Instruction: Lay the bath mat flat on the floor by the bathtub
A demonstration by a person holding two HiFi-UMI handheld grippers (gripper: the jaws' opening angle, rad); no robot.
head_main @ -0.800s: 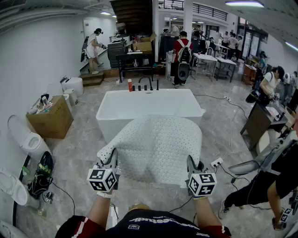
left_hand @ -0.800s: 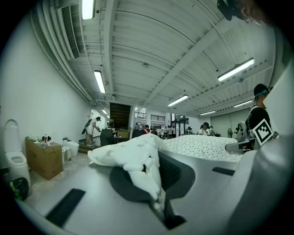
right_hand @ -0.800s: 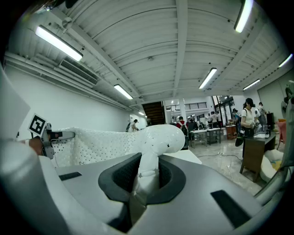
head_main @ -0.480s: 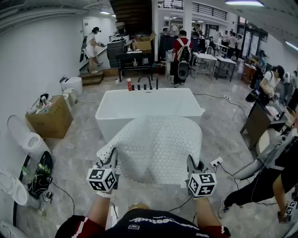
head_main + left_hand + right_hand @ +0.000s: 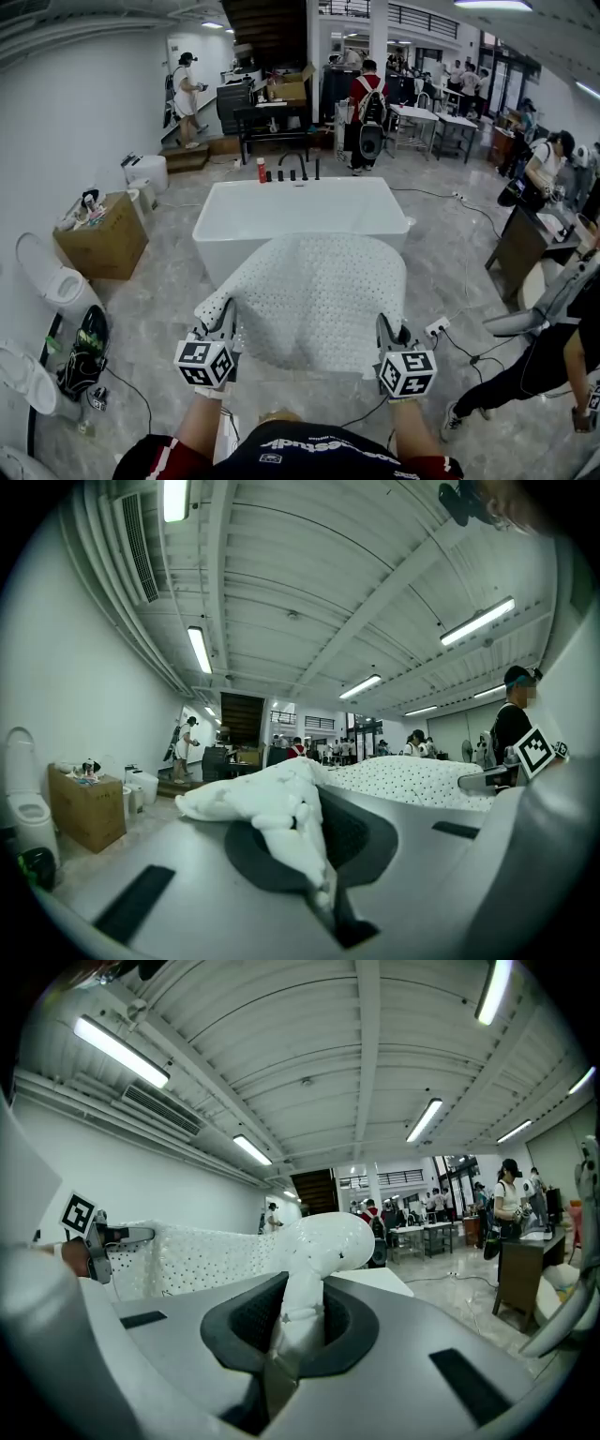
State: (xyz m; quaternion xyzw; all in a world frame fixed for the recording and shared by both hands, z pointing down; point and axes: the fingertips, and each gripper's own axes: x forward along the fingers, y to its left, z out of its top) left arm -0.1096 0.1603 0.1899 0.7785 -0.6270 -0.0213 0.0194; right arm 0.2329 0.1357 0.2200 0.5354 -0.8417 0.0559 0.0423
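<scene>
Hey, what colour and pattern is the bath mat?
The bath mat is white, covered all over in small dark dots; clearest in the head view.

Wearer from above: dark shirt (image 5: 314, 452) with white lettering and red sleeves (image 5: 150, 459). The left gripper (image 5: 229, 314) and right gripper (image 5: 382, 326) have grey housings, each bearing a white cube (image 5: 206, 362) with black square markers. Gripper views show a dark oval recess (image 5: 234, 1321) and black rectangular slots (image 5: 466, 1384).

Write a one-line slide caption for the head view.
Left gripper and right gripper hold the perforated white bath mat stretched out in front of the bathtub.
</scene>
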